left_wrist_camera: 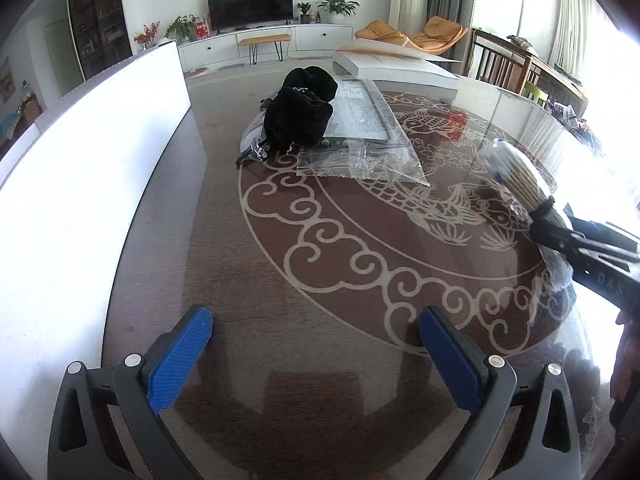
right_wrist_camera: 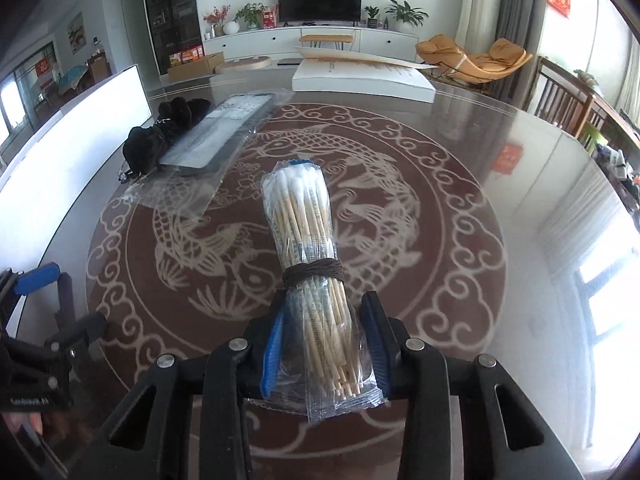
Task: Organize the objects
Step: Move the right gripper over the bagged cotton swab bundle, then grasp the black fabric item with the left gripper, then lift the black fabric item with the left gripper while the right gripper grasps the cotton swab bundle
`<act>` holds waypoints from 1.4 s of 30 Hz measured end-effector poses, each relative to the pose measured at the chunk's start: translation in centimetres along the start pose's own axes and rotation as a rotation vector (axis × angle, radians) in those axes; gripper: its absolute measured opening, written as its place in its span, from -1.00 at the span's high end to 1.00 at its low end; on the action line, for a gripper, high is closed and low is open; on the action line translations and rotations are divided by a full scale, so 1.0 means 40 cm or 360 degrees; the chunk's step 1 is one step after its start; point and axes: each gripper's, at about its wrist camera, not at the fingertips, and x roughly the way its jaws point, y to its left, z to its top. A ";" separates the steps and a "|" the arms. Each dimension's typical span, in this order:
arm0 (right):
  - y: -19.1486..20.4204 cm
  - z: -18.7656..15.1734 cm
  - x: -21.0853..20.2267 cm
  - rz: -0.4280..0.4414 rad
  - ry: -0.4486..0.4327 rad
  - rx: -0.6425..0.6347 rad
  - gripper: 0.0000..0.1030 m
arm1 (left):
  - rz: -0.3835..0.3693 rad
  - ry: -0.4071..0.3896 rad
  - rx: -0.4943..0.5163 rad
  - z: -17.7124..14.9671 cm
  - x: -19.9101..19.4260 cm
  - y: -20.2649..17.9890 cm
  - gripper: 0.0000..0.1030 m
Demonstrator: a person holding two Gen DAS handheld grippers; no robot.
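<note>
My right gripper [right_wrist_camera: 326,312] is shut on a plastic-wrapped bundle of cotton swabs [right_wrist_camera: 300,208] tied with a dark band, held above the round glass table [right_wrist_camera: 460,240]. The bundle also shows at the right of the left wrist view [left_wrist_camera: 516,176]. My left gripper [left_wrist_camera: 316,328] is open and empty, low over the table's near side. A black cloth pouch [left_wrist_camera: 300,112] and a flat item in a clear plastic bag [left_wrist_camera: 360,128] lie at the table's far left; they also show in the right wrist view, the pouch [right_wrist_camera: 160,140] and the bag [right_wrist_camera: 224,136].
A tall white board [left_wrist_camera: 80,184] stands along the table's left edge. A white flat box [left_wrist_camera: 400,68] lies at the far edge. Wooden chairs [right_wrist_camera: 568,100] stand at the right. Glasses [left_wrist_camera: 256,148] lie under the pouch.
</note>
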 end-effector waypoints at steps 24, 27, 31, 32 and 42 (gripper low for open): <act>-0.027 -0.071 -0.023 -0.0032 0.0031 0.0075 -0.98 | 0.0048 0.0020 -0.0123 0.356 0.160 0.016 0.09; -0.027 -0.071 -0.022 -0.0032 0.0031 0.0074 -0.99 | 0.0069 -0.0054 -0.0016 0.346 0.142 0.001 0.34; -0.027 -0.071 -0.022 -0.0032 0.0031 0.0075 -0.99 | -0.0040 -0.0113 -0.0057 0.289 0.042 -0.001 0.34; -0.027 -0.071 -0.022 -0.0032 0.0031 0.0075 -0.99 | -0.0061 -0.0111 -0.0062 0.256 0.013 -0.002 0.34; -0.027 -0.071 -0.022 -0.0033 0.0031 0.0075 -0.99 | -0.0143 0.0054 -0.0163 -0.041 -0.093 0.029 -0.71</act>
